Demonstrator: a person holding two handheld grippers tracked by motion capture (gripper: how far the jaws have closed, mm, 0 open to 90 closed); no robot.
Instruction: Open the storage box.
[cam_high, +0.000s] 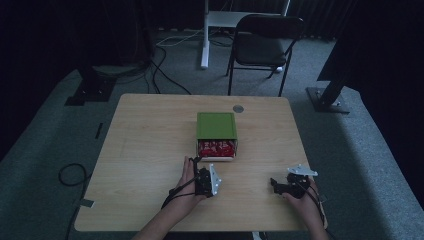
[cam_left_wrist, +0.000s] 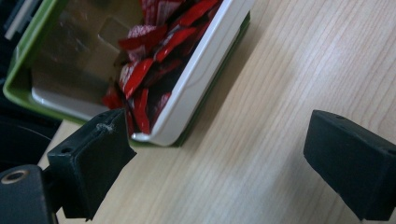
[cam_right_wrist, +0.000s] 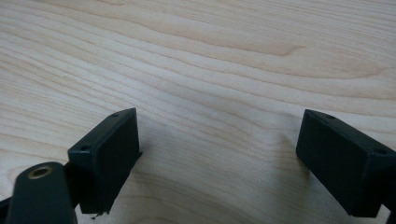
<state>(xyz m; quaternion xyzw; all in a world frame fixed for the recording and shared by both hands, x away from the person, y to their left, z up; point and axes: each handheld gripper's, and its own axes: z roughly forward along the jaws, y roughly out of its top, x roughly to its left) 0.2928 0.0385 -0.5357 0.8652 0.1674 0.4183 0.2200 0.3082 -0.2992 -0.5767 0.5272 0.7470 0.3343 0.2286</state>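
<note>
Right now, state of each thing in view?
Green box: its white drawer is slid open toward the person.
Red packets: piled loose inside the drawer.
Left claw: open, empty, beside the drawer.
Right claw: open, empty, over bare table.

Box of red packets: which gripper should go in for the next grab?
Left. The left gripper is open just at the box, facing the red packets. The right gripper is open over bare table, farther off.

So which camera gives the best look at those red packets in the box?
The left gripper view: the red packets lie close up, heaped inside the white-rimmed green box. The high view shows them as a small red patch at the box's open front. The right gripper view faces bare table.
</note>
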